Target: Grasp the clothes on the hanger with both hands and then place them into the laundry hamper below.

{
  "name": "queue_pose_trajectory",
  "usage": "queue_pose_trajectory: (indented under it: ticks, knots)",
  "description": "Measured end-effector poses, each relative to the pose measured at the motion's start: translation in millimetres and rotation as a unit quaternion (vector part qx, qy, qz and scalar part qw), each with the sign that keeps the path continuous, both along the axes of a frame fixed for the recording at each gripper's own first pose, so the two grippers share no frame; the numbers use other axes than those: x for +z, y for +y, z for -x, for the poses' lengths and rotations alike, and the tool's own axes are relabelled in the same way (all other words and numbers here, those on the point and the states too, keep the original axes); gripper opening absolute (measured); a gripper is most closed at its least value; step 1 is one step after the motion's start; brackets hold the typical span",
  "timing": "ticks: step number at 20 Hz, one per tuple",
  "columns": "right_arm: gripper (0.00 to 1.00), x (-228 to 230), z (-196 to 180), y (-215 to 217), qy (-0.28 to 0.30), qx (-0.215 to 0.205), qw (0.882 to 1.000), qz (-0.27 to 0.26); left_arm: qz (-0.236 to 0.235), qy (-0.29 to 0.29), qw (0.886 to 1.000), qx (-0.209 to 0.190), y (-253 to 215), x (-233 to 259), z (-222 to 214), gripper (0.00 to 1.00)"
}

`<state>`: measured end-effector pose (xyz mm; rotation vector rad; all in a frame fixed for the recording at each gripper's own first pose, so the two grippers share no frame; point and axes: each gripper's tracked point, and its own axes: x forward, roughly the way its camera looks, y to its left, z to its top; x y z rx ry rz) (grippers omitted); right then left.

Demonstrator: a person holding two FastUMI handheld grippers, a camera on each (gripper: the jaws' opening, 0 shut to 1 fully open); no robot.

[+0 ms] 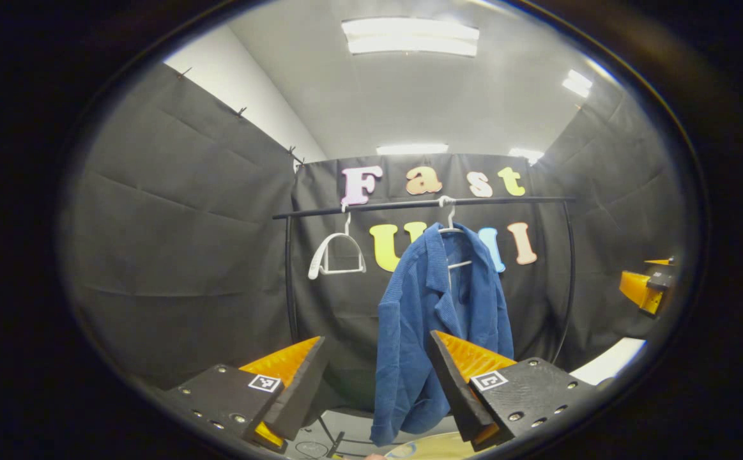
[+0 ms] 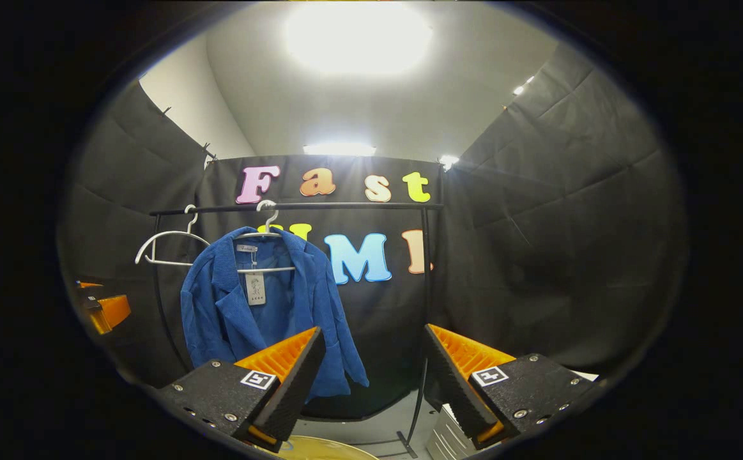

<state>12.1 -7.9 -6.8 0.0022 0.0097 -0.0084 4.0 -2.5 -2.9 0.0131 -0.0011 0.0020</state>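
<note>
On the rail (image 1: 422, 206), blue jacket (image 1: 409, 332), tag (image 2: 255, 287) facing right view, both hand-held grippers (image 1: 377, 377) (image 2: 371, 370) apart.

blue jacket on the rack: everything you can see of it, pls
The blue jacket hangs on a white hanger hooked over the black rail, front open, lapels folded back, sleeves hanging limp. The fabric looks like a ribbed or corduroy weave. A paper tag dangles inside the collar. An empty white hanger hangs beside it. Neither open tool touches it: left tool, right tool.
</note>
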Motion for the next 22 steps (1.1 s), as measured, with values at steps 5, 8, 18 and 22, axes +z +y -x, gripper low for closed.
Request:
queue_pose_trajectory:
  ticks: [5, 8, 18, 22]
  knots:
    - [0.92, 10, -19, 2, -0.006, 0.012, 1.000, -0.002, 0.010, -0.002, 1.000, 0.004, -4, 6, -9, 0.96]
    - [0.95, 21, -35, 7, -0.015, 0.026, 1.000, -0.011, 0.012, -0.008, 1.000, 0.007, -11, 17, -29, 0.85]
    - [0.95, 50, -105, 20, -0.045, 0.071, 0.996, -0.032, 0.021, -0.011, 1.000, -0.002, -62, 43, -86, 0.91]
    - [0.95, 61, -135, 26, -0.055, 0.093, 0.993, -0.039, 0.018, -0.010, 1.000, 0.001, -81, 46, -112, 0.91]
